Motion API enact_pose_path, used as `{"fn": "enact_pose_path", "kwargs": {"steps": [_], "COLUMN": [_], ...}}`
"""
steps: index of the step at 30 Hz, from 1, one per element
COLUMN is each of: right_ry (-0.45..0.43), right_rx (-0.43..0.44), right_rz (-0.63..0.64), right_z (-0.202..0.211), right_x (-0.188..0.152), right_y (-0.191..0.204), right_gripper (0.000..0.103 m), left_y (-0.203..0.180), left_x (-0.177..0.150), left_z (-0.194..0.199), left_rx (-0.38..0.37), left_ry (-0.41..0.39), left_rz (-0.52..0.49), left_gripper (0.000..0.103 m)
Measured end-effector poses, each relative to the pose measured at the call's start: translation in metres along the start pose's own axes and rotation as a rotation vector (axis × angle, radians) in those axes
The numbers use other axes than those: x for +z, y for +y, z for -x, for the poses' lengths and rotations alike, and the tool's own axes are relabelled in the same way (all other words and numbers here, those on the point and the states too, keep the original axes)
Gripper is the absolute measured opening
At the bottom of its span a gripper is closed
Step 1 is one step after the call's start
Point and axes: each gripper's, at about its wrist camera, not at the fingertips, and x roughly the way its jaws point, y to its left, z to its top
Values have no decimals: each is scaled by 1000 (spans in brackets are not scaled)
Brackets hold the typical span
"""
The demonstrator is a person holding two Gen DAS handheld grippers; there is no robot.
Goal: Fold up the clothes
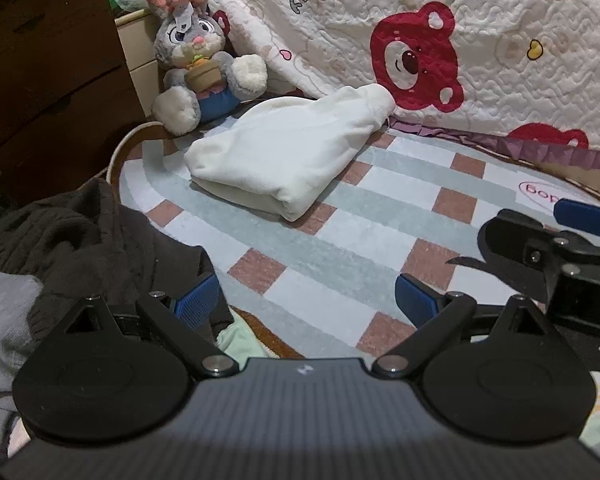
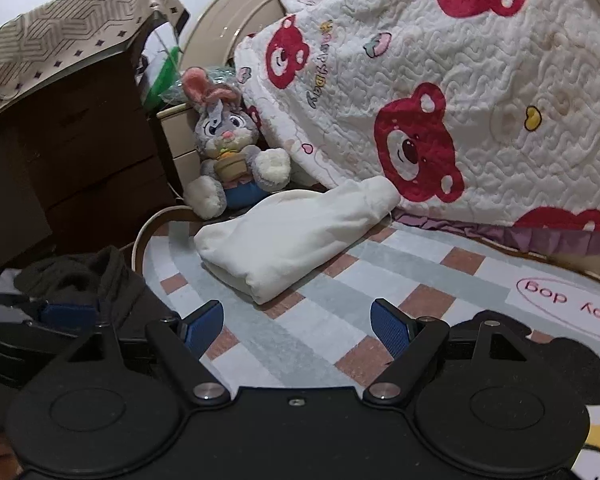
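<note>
Left wrist view: the left gripper (image 1: 306, 300) hangs over the checked rug (image 1: 340, 248) with its blue pads spread wide and nothing between them. Ahead and slightly left lies the folded white garment (image 1: 284, 156), flat on the rug; its long axis runs from the near-left folded corner up toward the far right, where the narrow end touches the quilt (image 1: 480, 40). Just left of the gripper, a dark brown knit garment (image 1: 80, 240) lies in a heap against the left pad. The right gripper (image 1: 572, 240) enters from the right edge. A plush rabbit (image 1: 196, 60) sits beyond the white garment. Mirrored lettering on the quilt cannot be read with certainty.

Right wrist view: the right gripper (image 2: 298, 328) is likewise spread and empty above the rug (image 2: 320, 320). The white garment (image 2: 296, 232) lies ahead, slightly left, pointing far right toward the quilt (image 2: 480, 80). The rug's oval label, upside down at right, shows "ppy dog". The dark garment (image 2: 84, 280) is heaped to the left, by the left gripper (image 2: 68, 314).
</note>
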Motion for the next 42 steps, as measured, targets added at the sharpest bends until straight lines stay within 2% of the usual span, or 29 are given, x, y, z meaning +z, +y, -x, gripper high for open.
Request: {"fn": "enact_pose_path", "kwargs": {"steps": [9, 13, 17, 25, 34, 42], "right_ry": [-16, -27, -33, -27, -24, -1], "right_rx": [22, 11, -7, -4, -7, -28], "right_rz": [32, 55, 87, 71, 63, 10], "right_z": [11, 14, 15, 14, 13, 11], "right_x": [-7, -7, -7, -8, -11, -21], "right_y": [-2, 1, 5, 6, 7, 3], "right_gripper": [84, 84, 84, 84, 84, 84], "left_y": [-8, -14, -17, -16, -16, -20], "left_x": [-3, -6, -6, -9, -11, -15], "left_z": [4, 9, 11, 8, 9, 5], "left_rx": [-8, 6, -15, -22, -16, 6], "left_ry": [22, -20, -13, 24, 17, 31], "left_rz": [-2, -29, -44, -21, -12, -47], "left_gripper": [100, 100, 100, 100, 100, 100]}}
